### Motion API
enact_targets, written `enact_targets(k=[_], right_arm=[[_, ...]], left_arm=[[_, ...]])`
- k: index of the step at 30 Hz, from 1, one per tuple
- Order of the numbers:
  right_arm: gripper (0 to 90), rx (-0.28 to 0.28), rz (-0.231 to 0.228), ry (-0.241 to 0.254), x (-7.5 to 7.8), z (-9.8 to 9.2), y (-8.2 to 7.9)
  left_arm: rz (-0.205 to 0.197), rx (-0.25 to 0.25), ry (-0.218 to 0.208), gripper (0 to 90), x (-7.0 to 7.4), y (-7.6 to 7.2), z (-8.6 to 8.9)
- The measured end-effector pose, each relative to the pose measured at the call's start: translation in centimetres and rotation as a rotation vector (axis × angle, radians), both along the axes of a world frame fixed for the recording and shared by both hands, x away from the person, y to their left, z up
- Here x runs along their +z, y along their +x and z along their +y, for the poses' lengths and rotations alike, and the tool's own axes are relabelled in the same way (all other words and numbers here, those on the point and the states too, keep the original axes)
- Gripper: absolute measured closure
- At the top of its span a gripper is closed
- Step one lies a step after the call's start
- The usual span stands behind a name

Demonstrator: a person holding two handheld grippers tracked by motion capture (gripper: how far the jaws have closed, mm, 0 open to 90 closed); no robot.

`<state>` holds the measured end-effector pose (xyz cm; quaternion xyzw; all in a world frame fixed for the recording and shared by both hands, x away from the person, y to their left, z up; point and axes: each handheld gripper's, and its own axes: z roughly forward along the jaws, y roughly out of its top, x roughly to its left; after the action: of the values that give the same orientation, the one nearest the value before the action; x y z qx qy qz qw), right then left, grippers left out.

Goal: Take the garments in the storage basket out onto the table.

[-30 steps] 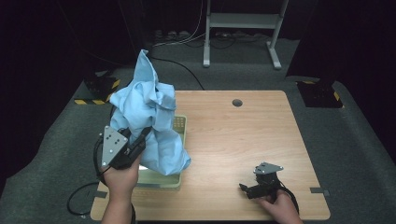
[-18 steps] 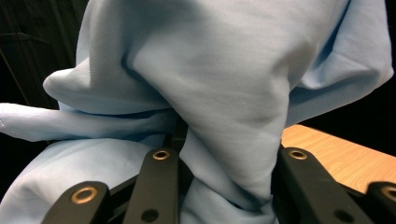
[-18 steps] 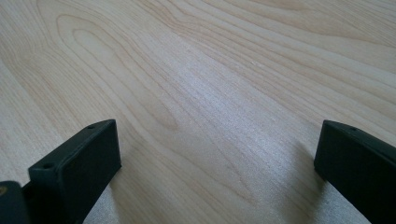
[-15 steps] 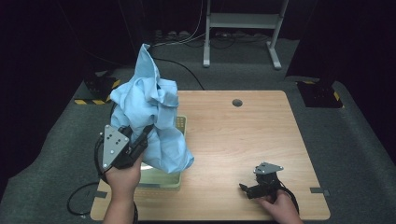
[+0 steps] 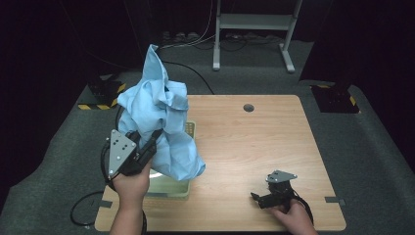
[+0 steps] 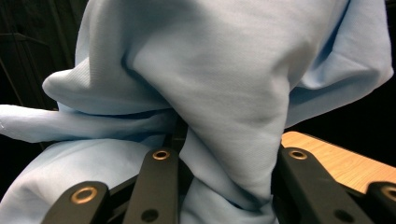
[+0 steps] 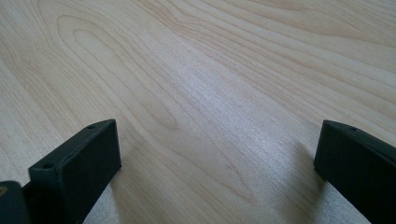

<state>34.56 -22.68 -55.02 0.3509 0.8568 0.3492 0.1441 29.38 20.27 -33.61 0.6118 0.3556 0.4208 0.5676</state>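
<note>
A crumpled light blue cloth hangs bunched above the pale green basket at the table's left front. My left gripper is shut on the cloth's lower left side and holds it up off the basket. In the left gripper view the cloth is pinched between the two black jaws of the left gripper and drapes over them. My right gripper lies low at the table's front right, its jaws pointing left. In the right gripper view the right gripper stands open over bare wood.
The wooden table has a round cable hole near its far edge. A white metal stand and cables lie on the floor behind. A yellow-and-black striped block sits off the far left corner, a dark box off the far right.
The top fold of the cloth stands a little higher than before. Both hands have stayed where they were.
</note>
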Motion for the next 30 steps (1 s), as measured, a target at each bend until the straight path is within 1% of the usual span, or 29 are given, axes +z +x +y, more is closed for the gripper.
enact_targets(k=[4, 11, 30], right_arm=[[0.2, 0.001, -0.002, -0.004, 0.0, 0.0, 0.0], [0.2, 0.001, -0.001, -0.002, 0.0, 0.0, 0.0], [0.2, 0.001, 0.001, 0.000, 0.0, 0.0, 0.0]], left_arm=[[0.001, -0.006, -0.009, 70.2, 0.0, 0.2, -0.3], [0.003, -0.023, -0.009, 70.1, 0.1, 0.5, -1.1], [-0.006, -0.083, -0.013, 70.0, 0.6, 2.0, -4.2]])
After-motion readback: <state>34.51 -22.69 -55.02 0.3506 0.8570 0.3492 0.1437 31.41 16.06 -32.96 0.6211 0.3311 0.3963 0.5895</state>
